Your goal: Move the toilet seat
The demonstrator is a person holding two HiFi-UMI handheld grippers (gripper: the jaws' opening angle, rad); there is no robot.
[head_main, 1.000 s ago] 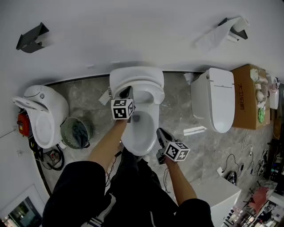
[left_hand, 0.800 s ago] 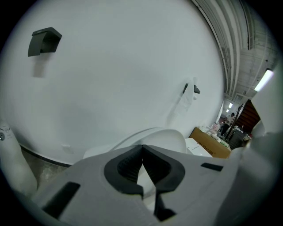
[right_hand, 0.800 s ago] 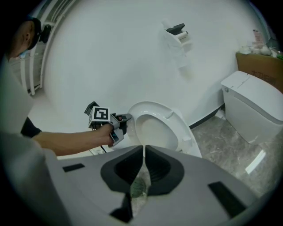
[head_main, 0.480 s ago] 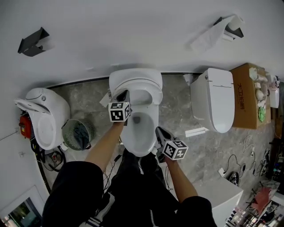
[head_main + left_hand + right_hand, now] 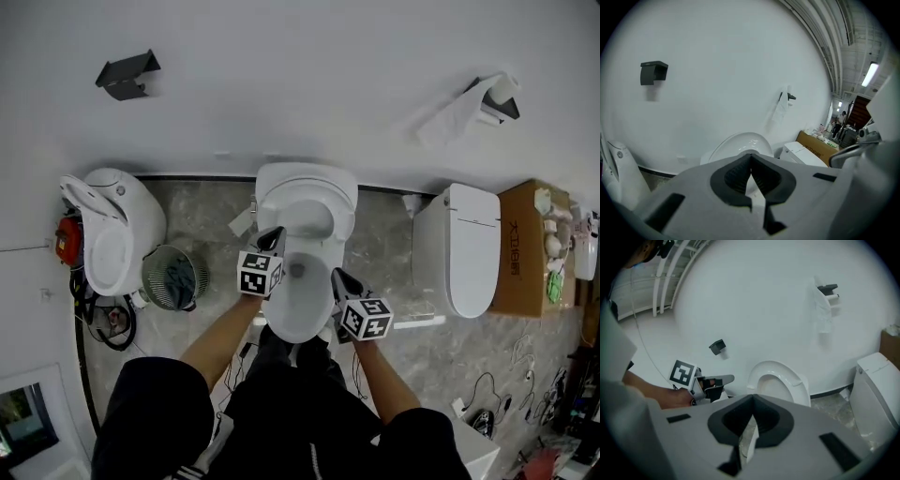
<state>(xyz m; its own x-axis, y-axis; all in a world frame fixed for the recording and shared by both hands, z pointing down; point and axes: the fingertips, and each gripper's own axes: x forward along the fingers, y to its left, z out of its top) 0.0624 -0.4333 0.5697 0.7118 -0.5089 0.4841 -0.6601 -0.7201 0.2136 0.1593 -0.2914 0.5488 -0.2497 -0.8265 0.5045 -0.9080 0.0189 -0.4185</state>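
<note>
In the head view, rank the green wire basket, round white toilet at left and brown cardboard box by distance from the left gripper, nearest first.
1. Green wire basket, just left of the left gripper.
2. Round white toilet, farther left.
3. Brown cardboard box, far right.

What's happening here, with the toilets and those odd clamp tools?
A person stands over the middle toilet with a two-jaw gripper in each hand. The toilet seat stands raised, leaning back towards the wall. The left gripper and the right gripper hang at either side of the bowl. Both have their jaws shut on nothing, and neither touches the seat.
</note>
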